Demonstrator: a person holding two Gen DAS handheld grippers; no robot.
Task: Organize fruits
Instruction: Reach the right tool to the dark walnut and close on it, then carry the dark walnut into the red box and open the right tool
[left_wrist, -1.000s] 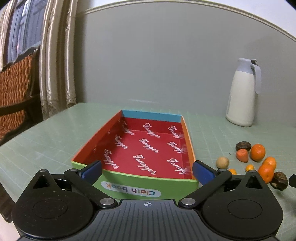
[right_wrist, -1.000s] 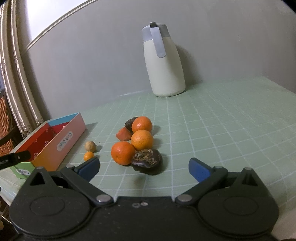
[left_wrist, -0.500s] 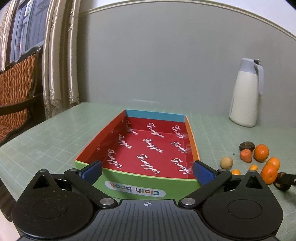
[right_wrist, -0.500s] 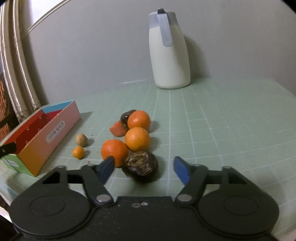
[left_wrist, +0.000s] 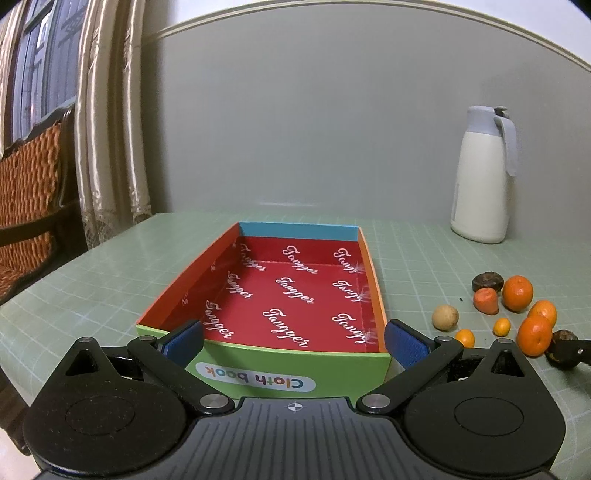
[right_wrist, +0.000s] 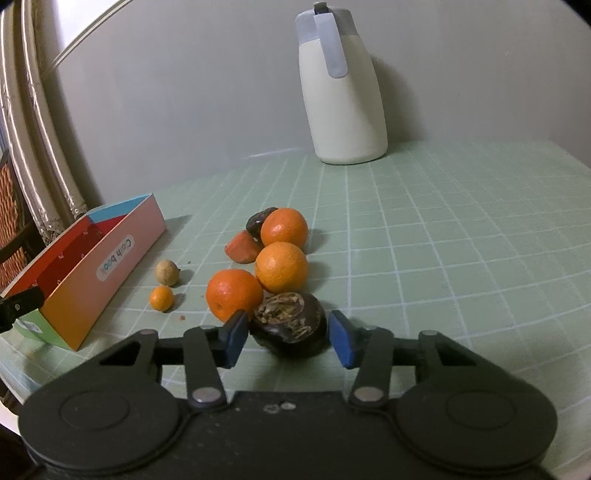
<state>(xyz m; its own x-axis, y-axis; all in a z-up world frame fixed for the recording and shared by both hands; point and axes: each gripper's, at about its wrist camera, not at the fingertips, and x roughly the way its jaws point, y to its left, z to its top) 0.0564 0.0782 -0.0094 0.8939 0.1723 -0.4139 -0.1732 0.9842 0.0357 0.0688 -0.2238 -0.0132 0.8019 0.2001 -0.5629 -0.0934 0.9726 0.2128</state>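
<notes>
- Green gridded mat (right_wrist: 461, 236), smooth, covering the table.
- Cardboard box (left_wrist: 258, 373), rectangular, glossy red inside, straddled loosely by the wide-spread left gripper (left_wrist: 293, 338).
- Cream jug (right_wrist: 343, 99), smooth, grey-lidded.
- Right gripper (right_wrist: 286, 334), just closing, blue pads touching the dark wrinkled fruit (right_wrist: 291, 328) beside round dimpled oranges (right_wrist: 281, 271).

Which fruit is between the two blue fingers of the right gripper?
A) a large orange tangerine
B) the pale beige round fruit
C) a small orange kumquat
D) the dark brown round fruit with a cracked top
D: in the right wrist view the dark brown fruit sits between the fingers of the right gripper, whose jaws have just been closing around it.
</notes>
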